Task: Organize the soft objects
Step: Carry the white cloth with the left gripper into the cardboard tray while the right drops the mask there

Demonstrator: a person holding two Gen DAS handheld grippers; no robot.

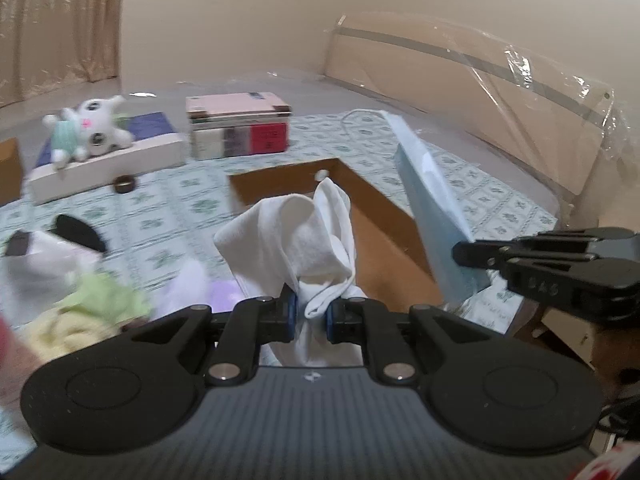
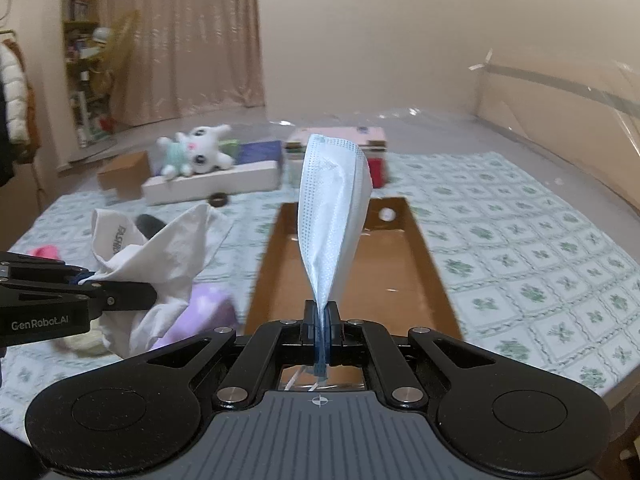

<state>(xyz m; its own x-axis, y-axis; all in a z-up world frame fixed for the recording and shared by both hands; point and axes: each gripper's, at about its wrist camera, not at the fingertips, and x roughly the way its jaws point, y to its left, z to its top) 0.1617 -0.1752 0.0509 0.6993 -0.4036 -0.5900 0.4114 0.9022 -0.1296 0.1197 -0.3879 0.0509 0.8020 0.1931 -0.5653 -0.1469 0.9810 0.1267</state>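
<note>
Holding a white sock (image 1: 316,240), the left gripper (image 1: 311,316) has its blue pads nearly together, pinching the bunched fabric, which stands up above the jaws. In the left wrist view, at 9 o'clock, a loose pile of soft items (image 1: 80,304) lies blurred: pale yellow-green cloth, white cloth with a black patch, something lilac. At 10 o'clock a white plush toy (image 1: 94,128) lies on a flat white box (image 1: 108,164), with a small dark ring (image 1: 125,184) just in front on the green-patterned sheet (image 1: 168,208). At 12 o'clock sits a stack of boxes (image 1: 240,126), pink on top. Directly behind the sock is an open cardboard box (image 1: 384,240), brown inside. At 3 o'clock the right gripper (image 1: 460,256) comes in from the side, clamped on a light blue face mask (image 1: 428,208) that rises toward 1 o'clock.

Right wrist view: the left gripper enters at 9 o'clock with the sock, printed lettering on its cuff, above a lilac soft item (image 2: 204,312). At 11 o'clock, the plush toy on its white box, with a small cardboard carton (image 2: 124,174) beside it. Centre: the right gripper's jaws fully closed on the mask's lower edge, the mask standing upright over the near end of the open cardboard box. At 3 o'clock only patterned sheet and a plastic-wrapped headboard (image 2: 560,96).
</note>
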